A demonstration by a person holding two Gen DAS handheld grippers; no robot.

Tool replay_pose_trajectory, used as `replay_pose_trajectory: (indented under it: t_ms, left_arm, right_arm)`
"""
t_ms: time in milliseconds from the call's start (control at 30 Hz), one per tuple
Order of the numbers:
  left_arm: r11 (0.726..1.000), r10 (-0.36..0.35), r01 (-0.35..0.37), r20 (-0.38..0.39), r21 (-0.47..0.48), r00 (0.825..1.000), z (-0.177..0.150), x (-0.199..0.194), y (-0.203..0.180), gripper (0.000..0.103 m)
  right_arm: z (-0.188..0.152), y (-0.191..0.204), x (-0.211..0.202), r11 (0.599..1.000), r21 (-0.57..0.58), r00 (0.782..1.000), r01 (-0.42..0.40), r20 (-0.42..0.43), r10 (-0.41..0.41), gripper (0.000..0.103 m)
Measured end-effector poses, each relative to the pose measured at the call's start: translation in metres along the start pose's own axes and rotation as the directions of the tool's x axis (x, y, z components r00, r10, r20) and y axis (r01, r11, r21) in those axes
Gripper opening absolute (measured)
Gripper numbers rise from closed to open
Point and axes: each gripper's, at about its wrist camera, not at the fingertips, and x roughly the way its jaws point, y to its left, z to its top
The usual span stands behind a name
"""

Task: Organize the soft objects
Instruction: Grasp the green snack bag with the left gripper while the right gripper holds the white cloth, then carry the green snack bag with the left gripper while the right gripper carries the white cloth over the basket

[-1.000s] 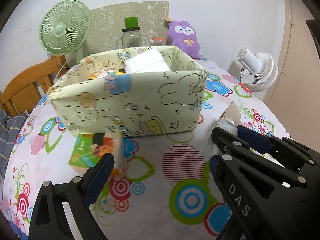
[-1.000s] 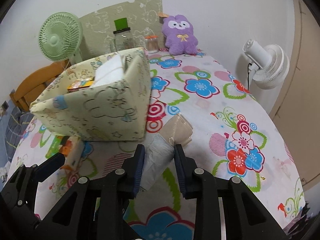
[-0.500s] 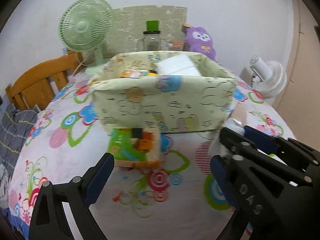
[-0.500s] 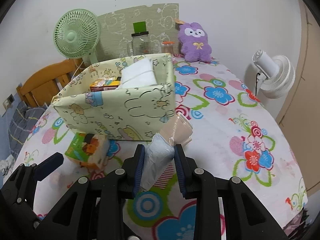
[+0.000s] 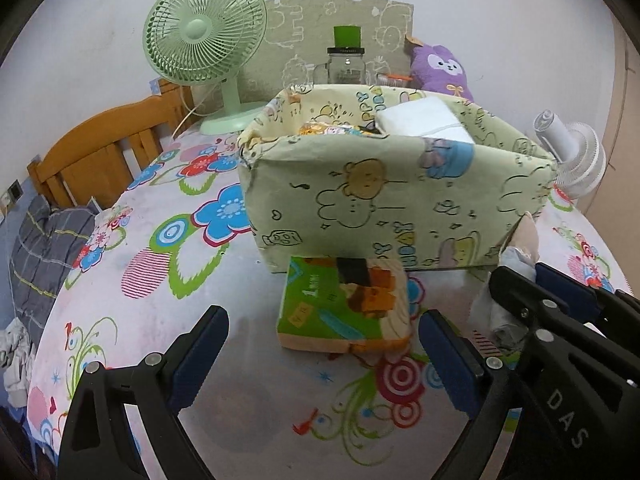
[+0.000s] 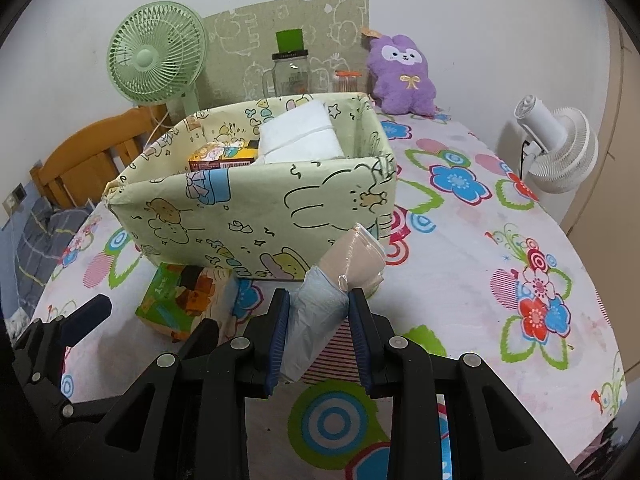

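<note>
Our right tool [image 6: 318, 330] pinches the wrapped soft bundle [image 6: 340, 280] just in front of the fabric bin [image 6: 256, 208], lifted so it can clear the rim. Our left tool [image 5: 320, 354] stays spread, lined up on the tissue pack [image 5: 346, 306] lying against the bin's front.

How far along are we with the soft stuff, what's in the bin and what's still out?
Done: a white pack and a small cartoon pack sit in the fabric bin. In hand: the right tongs grip a blue-and-beige wrapped bundle, not yet in. Left: the green tissue pack lies on the table before the open left tongs.
</note>
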Motion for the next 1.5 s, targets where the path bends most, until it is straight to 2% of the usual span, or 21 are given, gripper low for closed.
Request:
replay_pose_trajectory:
  t_ms: [367, 500, 567, 733, 1167, 1500]
  left_arm:
    - [0.998, -0.020, 0.021, -0.024, 0.056, 1.000, 0.006, 0.018, -0.002, 0.096]
    - [0.998, -0.035, 0.038, -0.053, 0.049, 0.998, 0.007, 0.026, -0.002, 0.086]
    - [0.998, -0.040, 0.043, -0.069, 0.044, 0.997, 0.007, 0.031, -0.003, 0.078]
    - [0.998, -0.045, 0.048, -0.067, 0.038, 0.997, 0.005, 0.030, -0.005, 0.072]
    - [0.998, -0.053, 0.054, -0.052, 0.023, 0.997, -0.002, 0.012, -0.011, 0.070]
    - [0.999, -0.054, 0.054, -0.017, 0.009, 0.998, -0.002, -0.013, -0.016, 0.070]
  right_arm:
    - [0.002, 0.003, 0.012, 1.000, 0.023, 0.999, 0.022, -0.032, -0.021, 0.033]
    - [0.003, 0.001, 0.016, 0.999, 0.030, 0.999, 0.026, -0.043, -0.025, 0.033]
    - [0.003, 0.001, 0.019, 0.999, 0.033, 0.998, 0.028, -0.048, -0.026, 0.033]
    - [0.003, -0.001, 0.021, 0.999, 0.042, 0.998, 0.025, -0.056, -0.023, 0.033]
    - [-0.003, -0.005, 0.012, 0.999, 0.033, 0.999, 0.012, -0.048, -0.011, 0.033]
    - [-0.004, -0.011, -0.011, 1.000, 0.024, 1.000, -0.007, -0.004, 0.007, 0.033]
